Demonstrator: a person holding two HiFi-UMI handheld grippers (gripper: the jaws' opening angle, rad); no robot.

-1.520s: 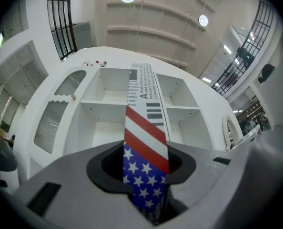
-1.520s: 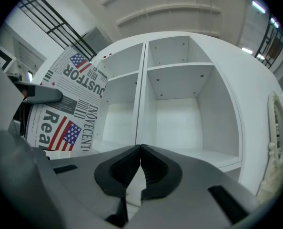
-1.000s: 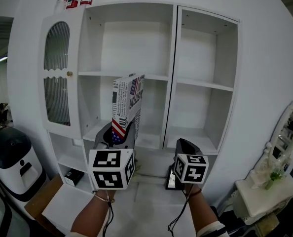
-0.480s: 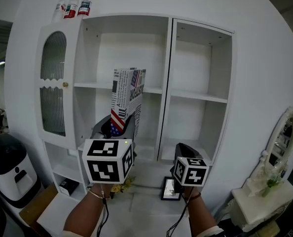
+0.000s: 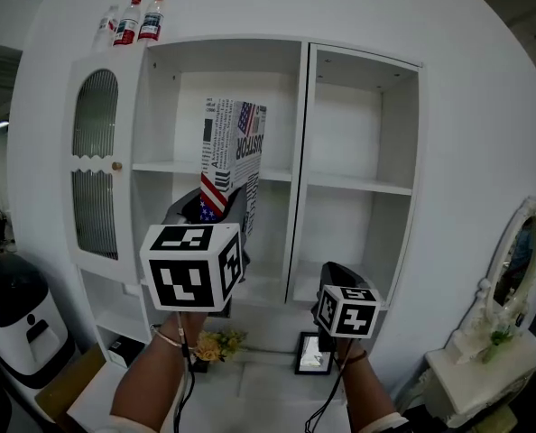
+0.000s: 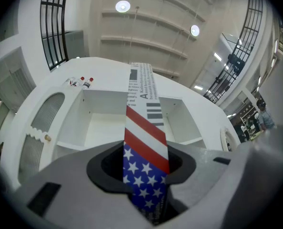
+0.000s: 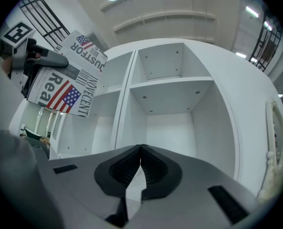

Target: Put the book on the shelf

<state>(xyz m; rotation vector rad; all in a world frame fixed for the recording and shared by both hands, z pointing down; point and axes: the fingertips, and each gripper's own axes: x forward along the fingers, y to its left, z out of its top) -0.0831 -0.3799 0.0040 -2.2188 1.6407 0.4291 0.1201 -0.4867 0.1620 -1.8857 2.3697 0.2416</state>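
The book (image 5: pixel 230 156), white with newsprint lettering and a stars-and-stripes flag, stands upright in my left gripper (image 5: pixel 216 213), whose jaws are shut on its lower end. It is raised in front of the white shelf unit (image 5: pixel 277 174), level with the middle board of the left bay. In the left gripper view the book (image 6: pixel 145 142) runs up from between the jaws. The right gripper view shows the book (image 7: pixel 67 75) at the upper left. My right gripper (image 5: pixel 333 282) hangs lower, before the right bay, its jaws shut on nothing (image 7: pixel 139 166).
Several bottles (image 5: pixel 133 18) stand on top of the cabinet. A door with ribbed glass (image 5: pixel 95 165) closes the left section. A picture frame (image 5: pixel 311 354) and yellow flowers (image 5: pixel 216 345) sit below the shelves. A white-framed mirror (image 5: pixel 513 260) stands at the right, a white appliance (image 5: pixel 15 309) at the left.
My left gripper has lifted the book from the lower shelf level up to the middle board. The right gripper has hardly moved.
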